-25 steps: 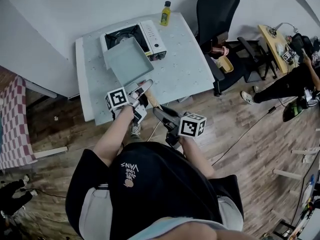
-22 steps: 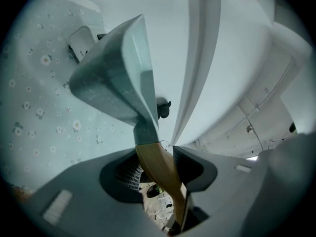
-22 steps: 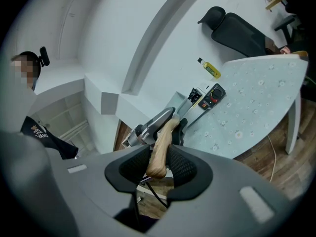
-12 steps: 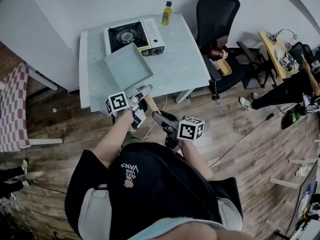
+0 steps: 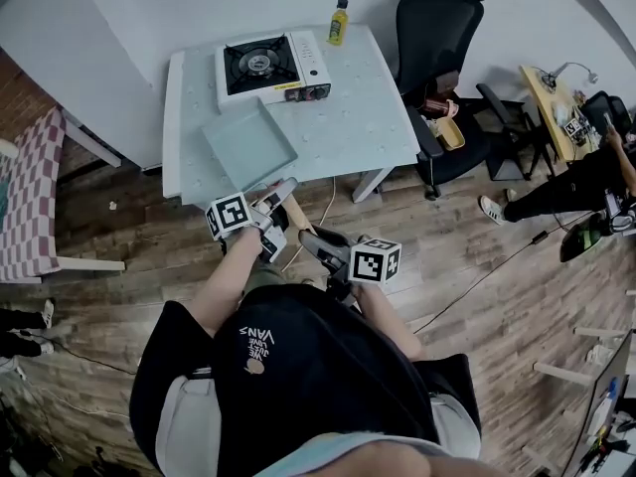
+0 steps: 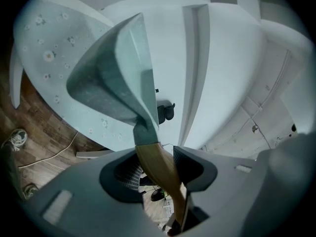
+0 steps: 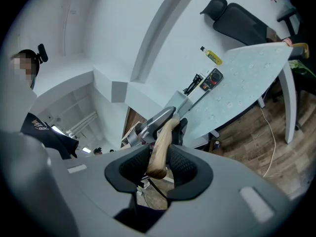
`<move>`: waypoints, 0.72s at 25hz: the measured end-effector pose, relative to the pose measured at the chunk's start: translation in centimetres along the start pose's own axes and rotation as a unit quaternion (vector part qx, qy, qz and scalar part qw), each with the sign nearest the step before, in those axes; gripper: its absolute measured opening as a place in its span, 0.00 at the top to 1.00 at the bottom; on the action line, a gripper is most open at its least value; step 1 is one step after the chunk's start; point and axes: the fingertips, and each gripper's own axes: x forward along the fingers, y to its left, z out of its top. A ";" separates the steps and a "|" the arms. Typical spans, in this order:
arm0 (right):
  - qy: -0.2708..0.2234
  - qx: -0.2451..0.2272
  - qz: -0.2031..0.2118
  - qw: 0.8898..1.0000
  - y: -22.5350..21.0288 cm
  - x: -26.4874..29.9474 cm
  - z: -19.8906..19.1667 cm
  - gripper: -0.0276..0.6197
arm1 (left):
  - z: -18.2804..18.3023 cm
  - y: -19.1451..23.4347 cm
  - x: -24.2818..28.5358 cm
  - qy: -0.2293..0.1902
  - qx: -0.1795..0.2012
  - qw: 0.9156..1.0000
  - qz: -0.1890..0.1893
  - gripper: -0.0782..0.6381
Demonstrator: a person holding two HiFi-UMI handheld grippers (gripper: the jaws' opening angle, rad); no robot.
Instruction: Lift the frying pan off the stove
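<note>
Pale-green frying pan (image 5: 248, 145) held over the tabletop's (image 5: 368, 117) near edge, clear of the stove (image 5: 268, 66). Its wooden handle (image 7: 160, 147) points back at the person, long axis crossing that edge. The left gripper (image 5: 281, 195) and right gripper (image 5: 316, 246) both clamp the handle.

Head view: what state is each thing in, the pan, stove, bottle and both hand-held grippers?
frying pan, off the stove, held by its wooden handle.
stove, burner bare.
bottle, upright, cap on.
left hand-held gripper, shut on the frying pan's handle.
right hand-held gripper, shut on the handle's end.
</note>
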 end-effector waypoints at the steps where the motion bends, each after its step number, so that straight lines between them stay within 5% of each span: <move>1: 0.003 0.001 0.003 1.000 0.1 0.0 -0.3 0.76 | -0.2 0.0 -0.3 -0.004 -0.008 1.000 0.001 0.63; 18: 0.056 -0.003 0.046 0.997 2.1 2.1 -5.3 0.76 | -0.5 2.4 -7.1 -0.053 0.003 0.998 0.037 0.63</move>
